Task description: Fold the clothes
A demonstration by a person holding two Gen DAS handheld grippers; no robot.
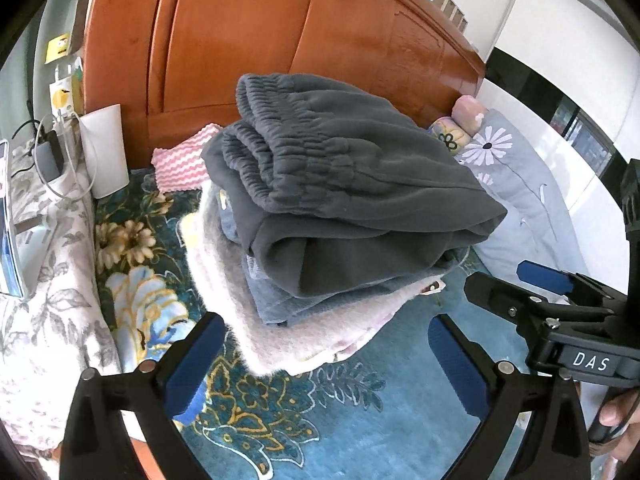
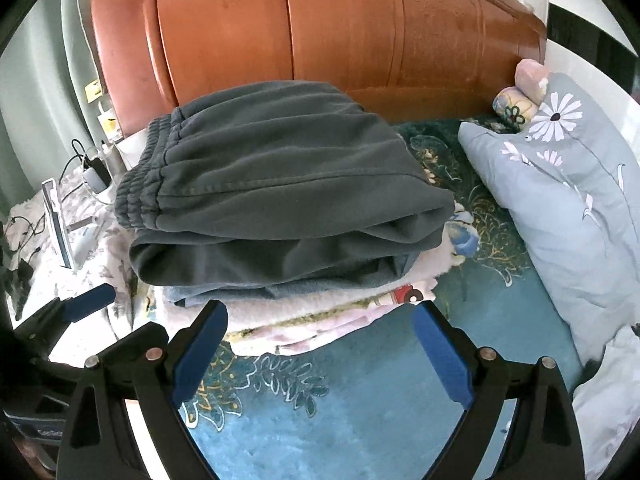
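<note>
**Stack built, both tongs idle**

A bed with a teal floral bedspread [image 2: 360, 400] runs up to an orange wooden headboard [image 1: 280, 40]. The dark grey sweatpants [image 2: 280, 184] sit folded atop the pile of clothes [image 1: 256, 320]. Left tongs [image 1: 324, 364] and right tongs [image 2: 320, 348] gape apart, holding nothing. This garment looks finished; fetching another comes next. The grey pillow [image 2: 580, 208] crowds the right side.

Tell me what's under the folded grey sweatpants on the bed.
The grey sweatpants top a stack: a blue-grey folded garment directly beneath, then fluffy pale pink pieces resting on the teal floral bedspread. How many pink items, or anything further inside, is covered.
</note>
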